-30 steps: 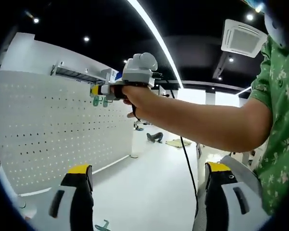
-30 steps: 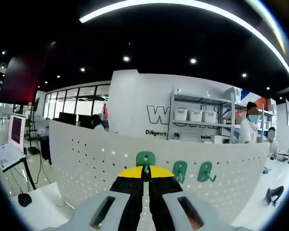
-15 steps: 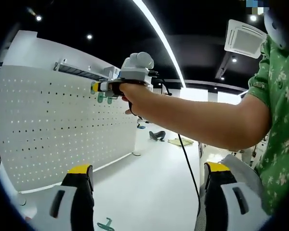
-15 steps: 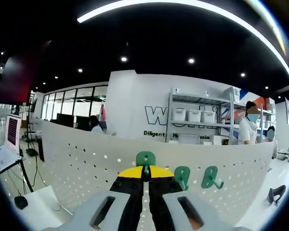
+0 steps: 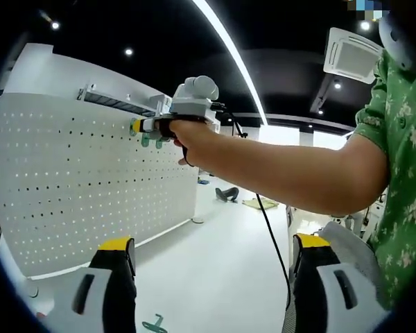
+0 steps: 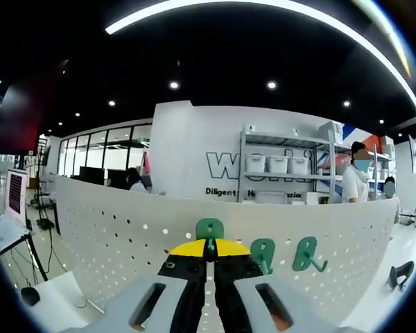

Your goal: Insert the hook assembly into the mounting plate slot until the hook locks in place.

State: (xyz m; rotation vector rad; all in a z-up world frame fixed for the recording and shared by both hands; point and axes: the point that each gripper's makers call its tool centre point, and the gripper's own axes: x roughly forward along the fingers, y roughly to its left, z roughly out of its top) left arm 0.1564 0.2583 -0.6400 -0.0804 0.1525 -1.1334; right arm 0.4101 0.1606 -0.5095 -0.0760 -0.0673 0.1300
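Observation:
In the right gripper view my right gripper (image 6: 209,244) is shut on a green hook (image 6: 209,228), held up against the top row of holes of the white perforated mounting plate (image 6: 125,243). Two more green hooks (image 6: 263,254) (image 6: 306,253) hang on the plate just to its right. The left gripper view has my left gripper (image 5: 208,251) open and low, nothing between its yellow-tipped fingers (image 5: 116,244). Higher up, the right gripper (image 5: 140,126) shows at the end of a person's arm (image 5: 277,173), pressed to the plate (image 5: 76,180) beside the green hooks (image 5: 146,141).
A loose green hook (image 5: 153,324) lies on the white table (image 5: 208,277) near my left gripper. Shelves with white bins (image 6: 281,166) and people stand behind the plate. A dark object (image 6: 401,274) rests on the table at right. A monitor (image 6: 16,196) stands at left.
The right gripper view has slid slightly left along the plate, so the two hung hooks sit a little farther right. The left gripper stays low and open.

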